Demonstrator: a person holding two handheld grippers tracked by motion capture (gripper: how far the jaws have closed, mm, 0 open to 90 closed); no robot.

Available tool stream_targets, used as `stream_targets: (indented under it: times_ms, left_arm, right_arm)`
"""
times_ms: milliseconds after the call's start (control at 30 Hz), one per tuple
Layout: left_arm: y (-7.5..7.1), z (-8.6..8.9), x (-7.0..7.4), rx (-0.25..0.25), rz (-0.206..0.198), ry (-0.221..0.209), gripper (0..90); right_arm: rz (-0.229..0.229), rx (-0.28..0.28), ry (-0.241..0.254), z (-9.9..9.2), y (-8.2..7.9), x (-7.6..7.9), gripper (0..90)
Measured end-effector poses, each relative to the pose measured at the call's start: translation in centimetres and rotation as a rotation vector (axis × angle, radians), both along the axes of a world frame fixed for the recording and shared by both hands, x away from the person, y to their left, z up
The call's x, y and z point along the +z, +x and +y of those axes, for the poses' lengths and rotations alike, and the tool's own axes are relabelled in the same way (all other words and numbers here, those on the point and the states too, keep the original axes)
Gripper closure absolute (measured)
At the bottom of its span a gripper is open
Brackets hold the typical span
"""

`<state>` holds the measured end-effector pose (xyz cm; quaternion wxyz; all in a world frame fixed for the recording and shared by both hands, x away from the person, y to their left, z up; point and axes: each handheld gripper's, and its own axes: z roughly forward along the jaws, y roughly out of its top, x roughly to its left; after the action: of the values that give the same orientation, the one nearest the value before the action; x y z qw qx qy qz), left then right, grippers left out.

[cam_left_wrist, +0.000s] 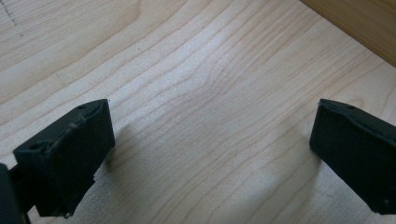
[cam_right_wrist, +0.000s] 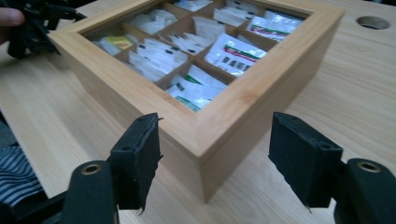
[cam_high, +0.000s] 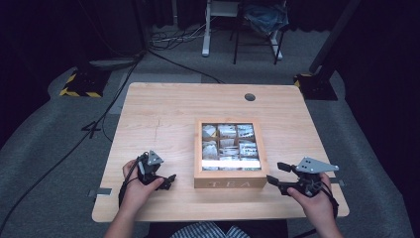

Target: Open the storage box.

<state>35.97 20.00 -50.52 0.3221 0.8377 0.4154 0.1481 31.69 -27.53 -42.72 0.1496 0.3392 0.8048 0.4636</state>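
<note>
Here, left to right across the bench (cam_high: pixel 163 114):

Left tongs (cam_high: pixel 168 181): resting low on the bench wood near the front edge, left of the tea box; jaws spread wide with bare wood between them, holding nothing. In the left gripper view the two black pads (cam_left_wrist: pixel 65 158) stand well apart.

Tea box (cam_high: pixel 230 182): one wooden box with "TEA" on its front wall, at the front middle of the bench, between the two tongs. Its top is a window frame; through it show nine compartments, three by three, each with pale tea sachets (cam_right_wrist: pixel 233 51).

Right tongs (cam_high: pixel 277 174): just right of the box's front right corner, pointing at it; jaws wide apart, gripping nothing. In the right gripper view that corner (cam_right_wrist: pixel 205 144) sits between the pads without touching them.

Cable hole (cam_high: pixel 249 97): one round hole near the bench's far edge, behind the box.

Floor beyond: grey carpet with loose black cables (cam_high: pixel 99 124), and one yellow-and-black striped base (cam_high: pixel 81 84) at far left.

Count: two tongs, one box, nine compartments.
</note>
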Motion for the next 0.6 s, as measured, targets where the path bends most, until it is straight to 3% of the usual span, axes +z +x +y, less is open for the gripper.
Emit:
stream_targets:
  times_ms: [400, 600]
  left_arm:
    - [0.0, 0.0, 0.0, 0.0, 0.0, 0.0, 0.5]
    - [0.0, 0.0, 0.0, -0.001, 0.003, 0.001, 0.5]
  right_arm:
    - [0.045, 0.0, -0.034, 1.6, 0.6, -1.9, 32.4]
    - [0.049, 0.02, -0.093, 1.9, 0.6, -2.3, 43.2]
